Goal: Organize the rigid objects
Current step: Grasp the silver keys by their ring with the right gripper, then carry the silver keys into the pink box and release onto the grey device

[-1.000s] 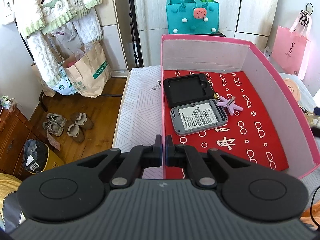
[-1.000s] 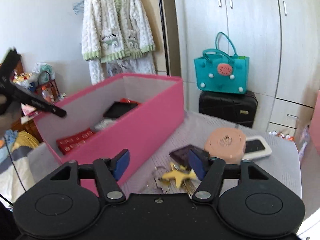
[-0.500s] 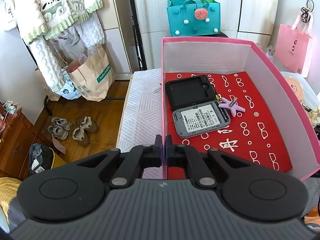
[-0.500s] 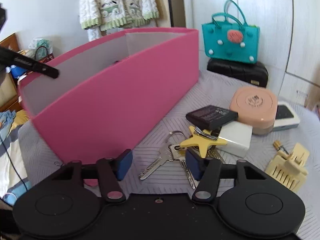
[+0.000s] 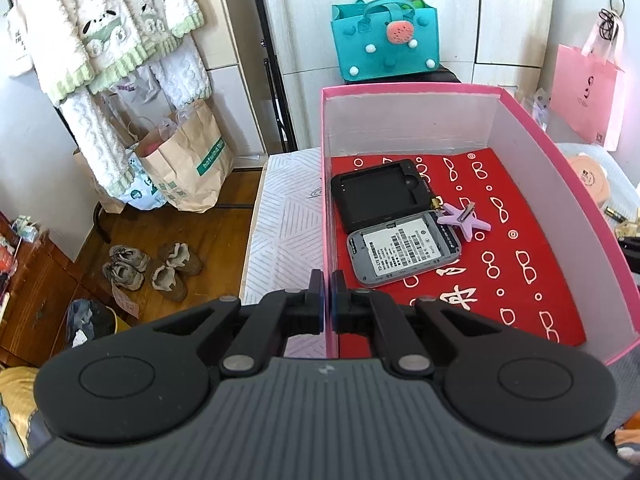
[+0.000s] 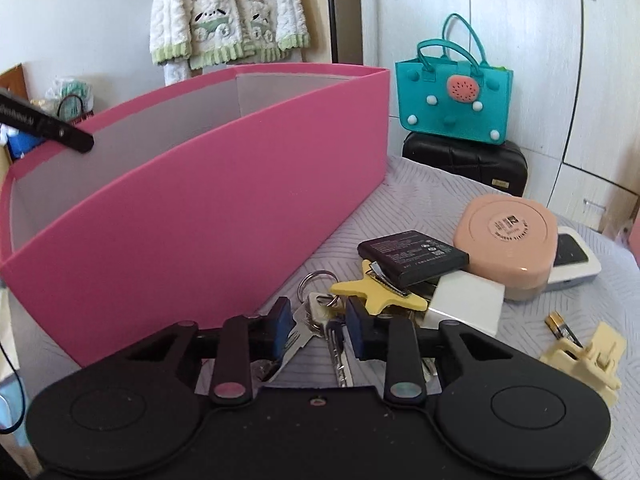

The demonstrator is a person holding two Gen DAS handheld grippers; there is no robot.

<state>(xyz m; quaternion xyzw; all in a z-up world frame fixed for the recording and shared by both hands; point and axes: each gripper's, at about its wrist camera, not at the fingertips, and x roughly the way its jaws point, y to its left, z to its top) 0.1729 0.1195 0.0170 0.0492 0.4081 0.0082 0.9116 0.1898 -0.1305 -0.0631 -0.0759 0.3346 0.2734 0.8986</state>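
Observation:
My left gripper [image 5: 327,292] is shut on the near left wall of the pink box [image 5: 568,200]. Inside on the red lining lie a black case [image 5: 378,194], a grey device [image 5: 402,250] and a purple star clip [image 5: 464,220]. My right gripper [image 6: 316,320] is open and low over a bunch of keys [image 6: 320,316], with one finger on each side of them, beside the box's outer wall [image 6: 224,200]. Just past the keys lie a yellow star clip [image 6: 376,292], a black battery [image 6: 412,256] and a white block [image 6: 466,304].
A pink round case [image 6: 506,236], a white device [image 6: 572,256], a small battery [image 6: 562,328] and a cream hair claw [image 6: 588,356] lie to the right on the cloth. A teal bag [image 6: 452,96] stands behind. The bed edge [image 5: 256,216] drops to the floor on the left.
My right gripper has dropped and moved forward over the keys, its fingers now straddling them. The left gripper stays shut on the box wall, with the view shifting slightly.

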